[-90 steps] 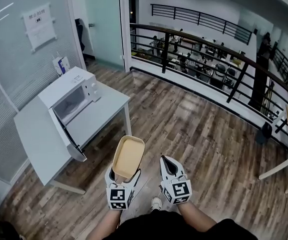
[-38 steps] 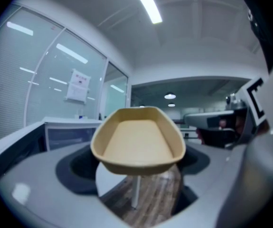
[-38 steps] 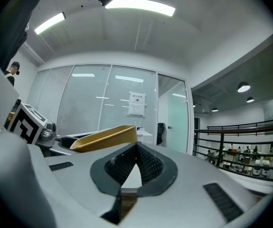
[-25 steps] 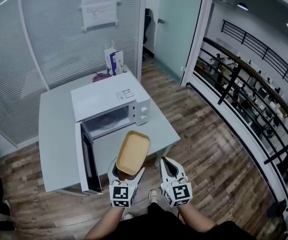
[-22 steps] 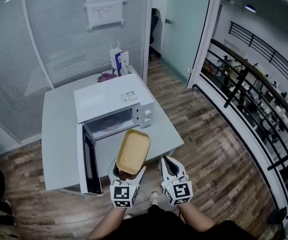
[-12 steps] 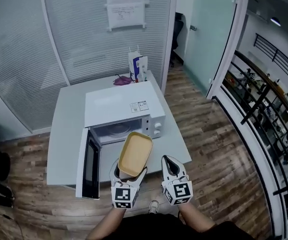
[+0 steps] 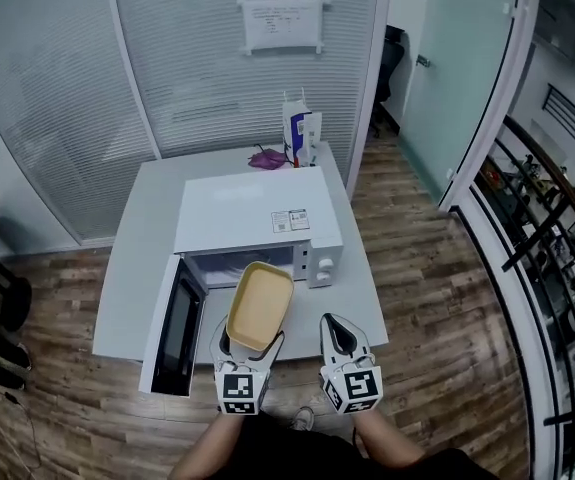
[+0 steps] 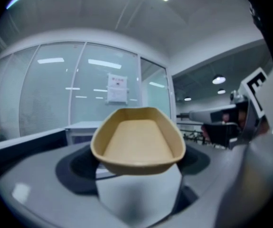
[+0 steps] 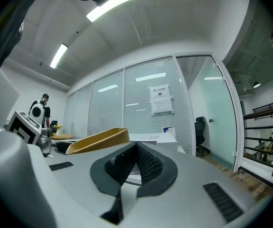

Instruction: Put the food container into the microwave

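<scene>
The microwave (image 7: 257, 220) cavity gapes open at frame centre. Its door (image 7: 175, 330) hangs out lower left, walling that side. Bare tabletop (image 7: 357, 303) flanks the right.

One microwave (image 7: 252, 213) on one table (image 7: 132, 268). One food container (image 7: 259, 306). Two grippers at six o'clock: left gripper (image 7: 249, 346), right gripper (image 7: 330, 322). At twelve o'clock, one carton (image 7: 301, 140), one purple item (image 7: 267, 159), one notice (image 7: 283, 8).

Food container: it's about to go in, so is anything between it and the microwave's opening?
Nothing visible does. The microwave has its door swung open to the left, and the food container, held by the left gripper, hangs right in front of the open cavity.
</scene>
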`<act>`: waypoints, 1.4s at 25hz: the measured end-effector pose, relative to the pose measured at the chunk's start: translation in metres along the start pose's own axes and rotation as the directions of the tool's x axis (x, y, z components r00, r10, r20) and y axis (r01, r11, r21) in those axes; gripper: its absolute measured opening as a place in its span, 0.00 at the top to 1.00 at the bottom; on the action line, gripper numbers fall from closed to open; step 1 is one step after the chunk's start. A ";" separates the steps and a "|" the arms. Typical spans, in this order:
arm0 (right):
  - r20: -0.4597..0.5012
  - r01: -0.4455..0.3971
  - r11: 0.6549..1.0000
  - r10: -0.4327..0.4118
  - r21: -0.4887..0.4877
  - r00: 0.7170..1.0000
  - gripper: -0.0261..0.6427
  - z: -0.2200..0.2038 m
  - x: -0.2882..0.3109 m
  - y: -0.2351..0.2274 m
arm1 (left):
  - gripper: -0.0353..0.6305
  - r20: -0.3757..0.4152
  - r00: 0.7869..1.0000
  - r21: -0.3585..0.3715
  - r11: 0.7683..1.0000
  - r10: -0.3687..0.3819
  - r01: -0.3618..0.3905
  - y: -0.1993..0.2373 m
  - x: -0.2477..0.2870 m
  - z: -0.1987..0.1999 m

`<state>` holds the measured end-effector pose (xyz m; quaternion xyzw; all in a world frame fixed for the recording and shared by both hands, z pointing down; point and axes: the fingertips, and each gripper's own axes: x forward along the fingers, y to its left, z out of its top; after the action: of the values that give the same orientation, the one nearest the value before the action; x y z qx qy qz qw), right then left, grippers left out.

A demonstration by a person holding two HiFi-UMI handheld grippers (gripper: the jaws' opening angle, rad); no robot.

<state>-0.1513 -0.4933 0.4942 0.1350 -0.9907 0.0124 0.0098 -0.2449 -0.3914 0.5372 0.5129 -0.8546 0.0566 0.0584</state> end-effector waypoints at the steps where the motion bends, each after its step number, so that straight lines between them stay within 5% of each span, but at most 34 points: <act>1: -0.003 -0.007 1.000 0.007 0.002 1.000 0.95 -0.002 0.004 -0.001 | 0.21 -0.008 1.000 -0.003 1.000 0.007 -0.007 0.002 0.002 -0.004; 7: -0.012 -0.032 0.999 0.032 -0.001 0.999 0.95 -0.009 0.031 -0.006 | 0.21 -0.060 0.998 -0.061 0.998 0.031 -0.034 0.018 0.016 -0.021; 35: -0.238 -0.122 0.992 0.115 -0.015 0.964 0.95 -0.118 0.177 0.007 | 0.21 -0.262 0.960 -0.057 0.991 0.099 -0.118 0.114 0.126 -0.126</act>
<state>-0.3223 -0.5306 0.6158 0.0727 -0.9889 0.0144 0.1289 -0.3992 -0.4282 0.6776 0.4512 -0.8679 0.0952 0.1847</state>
